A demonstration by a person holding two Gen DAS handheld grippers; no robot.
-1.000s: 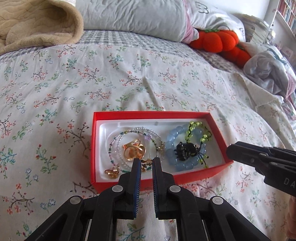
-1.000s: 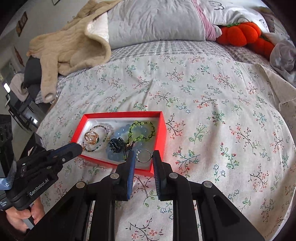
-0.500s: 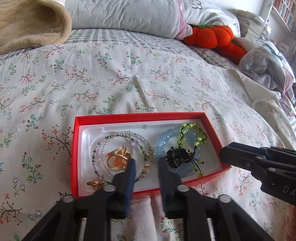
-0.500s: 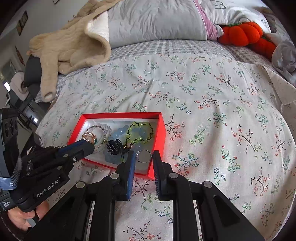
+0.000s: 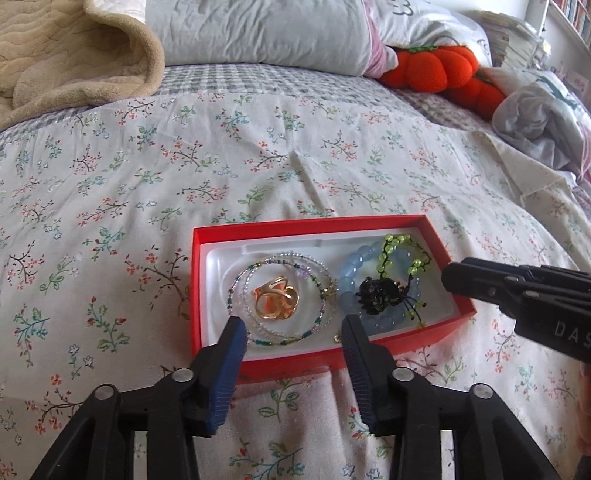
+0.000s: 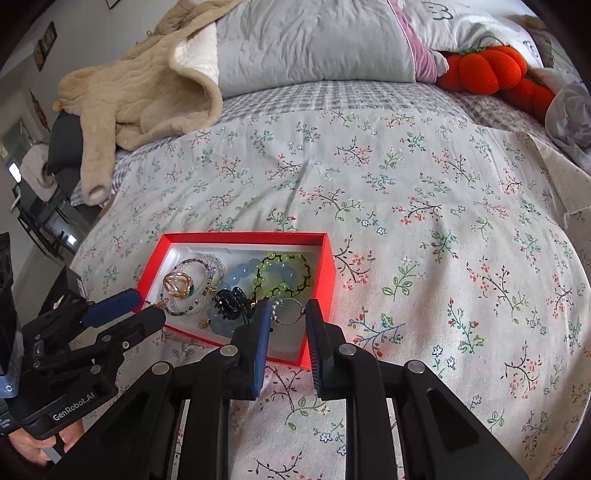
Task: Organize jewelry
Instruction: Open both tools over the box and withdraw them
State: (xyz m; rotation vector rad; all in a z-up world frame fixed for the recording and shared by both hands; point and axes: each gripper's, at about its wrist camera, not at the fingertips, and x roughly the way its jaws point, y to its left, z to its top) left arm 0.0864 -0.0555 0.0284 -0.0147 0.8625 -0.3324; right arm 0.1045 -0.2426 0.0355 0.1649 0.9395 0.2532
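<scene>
A red box (image 5: 306, 223) with a white insert lies on the floral bedspread. Inside it are a gold ring (image 5: 275, 302), a thin beaded strand (image 5: 280, 258), a blue bead bracelet (image 5: 351, 266), a green-beaded cord bracelet (image 5: 397, 240) and a black bead charm (image 5: 378, 293). My left gripper (image 5: 293, 325) hovers over the box's near edge with its jaws opening and nothing pressed between the pads. My right gripper (image 6: 288, 308) is over the box's (image 6: 243, 236) near right corner, shut on a thin silver hoop (image 6: 290, 321) with small beads.
A beige blanket (image 5: 66, 55) and a grey pillow (image 5: 258, 29) lie at the head of the bed. An orange pumpkin plush (image 5: 432, 66) and crumpled clothes (image 5: 535, 110) are at the far right. The bed's left edge drops off beside a hand (image 6: 33, 446).
The left gripper's jaws have spread from almost shut to well apart above the box. The right gripper keeps the hoop and has barely moved.
</scene>
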